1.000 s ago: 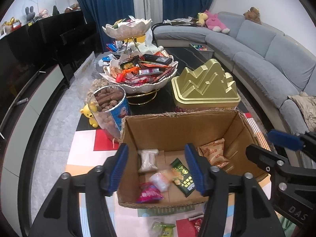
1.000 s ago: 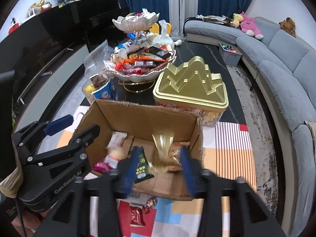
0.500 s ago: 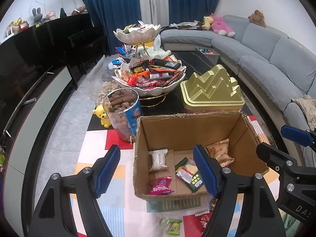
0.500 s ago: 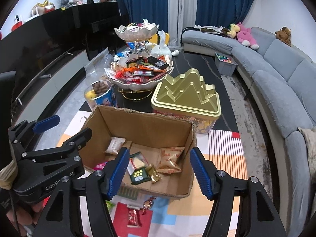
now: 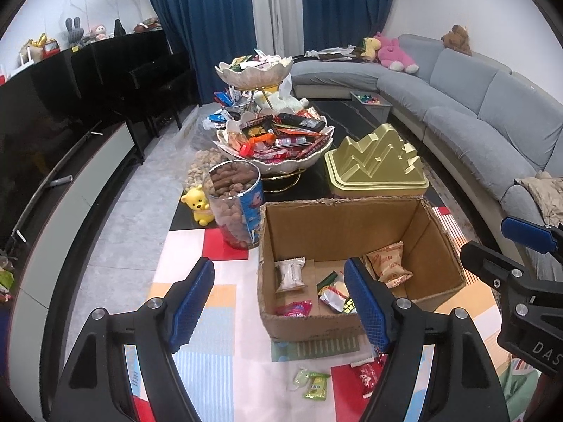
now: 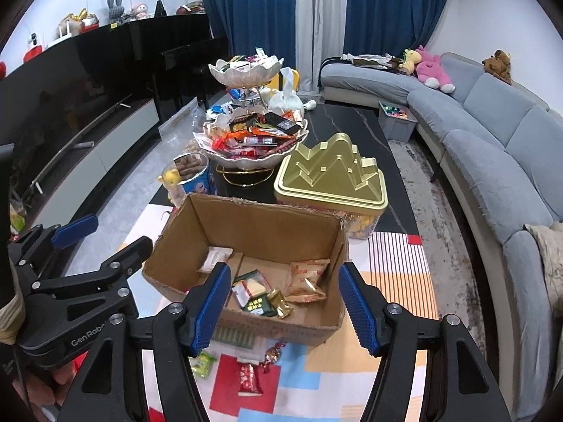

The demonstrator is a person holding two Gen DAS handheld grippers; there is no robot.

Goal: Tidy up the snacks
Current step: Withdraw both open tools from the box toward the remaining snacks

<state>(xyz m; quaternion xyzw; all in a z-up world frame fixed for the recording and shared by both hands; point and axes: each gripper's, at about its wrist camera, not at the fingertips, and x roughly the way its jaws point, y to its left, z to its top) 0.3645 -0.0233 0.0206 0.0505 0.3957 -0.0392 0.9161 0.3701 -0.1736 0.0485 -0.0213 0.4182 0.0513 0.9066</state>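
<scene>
An open cardboard box (image 5: 334, 225) stands on the colourful mat. It holds a white packet (image 5: 290, 274), an orange packet (image 5: 387, 263), a pink packet (image 5: 293, 307), a green packet (image 6: 258, 304) and a gold-wrapped candy (image 6: 279, 300). My left gripper (image 5: 278, 270) hovers above the box's near left part, open and empty. My right gripper (image 6: 284, 269) hovers over the near right part, also open and empty. On the mat in front of the box lie a green packet (image 5: 315, 385), a red packet (image 6: 250, 376) and a foil candy (image 6: 272, 353).
Behind the box stand a gold mountain-shaped tin (image 5: 376, 165), a jar of nuts (image 5: 235, 207), a yellow bear toy (image 5: 198, 204) and a two-tier bowl stand heaped with snacks (image 5: 274, 140). A grey sofa (image 5: 492, 116) curves along the right; a black TV cabinet (image 5: 52, 123) runs along the left.
Both grippers have opened wider and drawn back and up from the box. The gold candy seen between the right jaws now lies in the box.
</scene>
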